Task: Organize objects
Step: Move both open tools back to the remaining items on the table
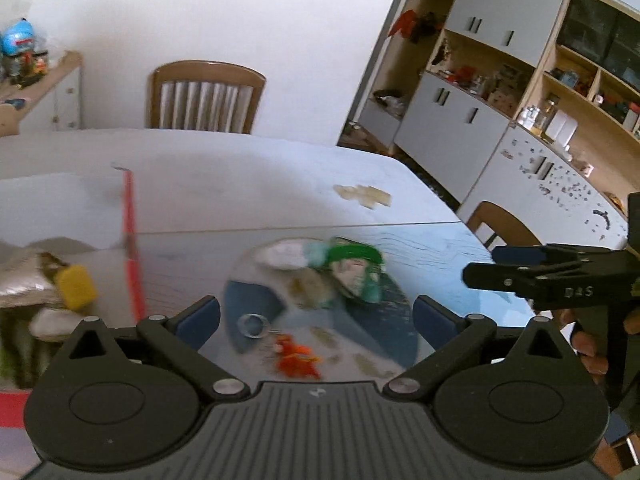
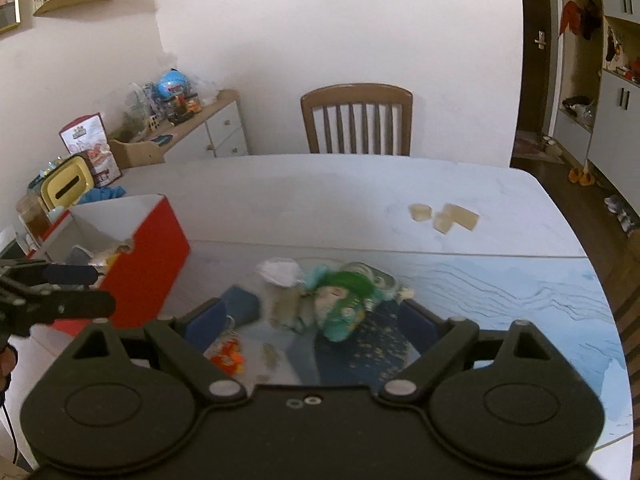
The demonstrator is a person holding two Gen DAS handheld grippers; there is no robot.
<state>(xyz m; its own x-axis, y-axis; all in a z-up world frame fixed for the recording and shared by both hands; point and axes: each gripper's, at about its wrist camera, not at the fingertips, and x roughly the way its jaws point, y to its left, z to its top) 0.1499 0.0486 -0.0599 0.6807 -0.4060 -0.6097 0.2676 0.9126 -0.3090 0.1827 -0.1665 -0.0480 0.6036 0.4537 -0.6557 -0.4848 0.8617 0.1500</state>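
So: blurred pile of small toys, green-and-teal soft plush figure [image 2: 340, 300] on top, on blue round mat [image 1: 384, 308], beside red cardboard box [image 2: 148, 264]. Left gripper [image 1: 316, 316], right gripper [image 2: 316, 316] both spread wide, empty. Right gripper body lettered "DAS".

You get soft, even daylight with only faint shadows, and the white wall [image 2: 320, 20] looks slightly washed out. Motion blur smears the pile of small objects [image 1: 320, 280] on the table [image 1: 240, 184]. Fisheye distortion bends the cabinet [image 1: 500, 80] at the edges and darkens the corners.

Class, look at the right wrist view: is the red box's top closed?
No: the red box stands open at the top, its white inside and some things in it showing.
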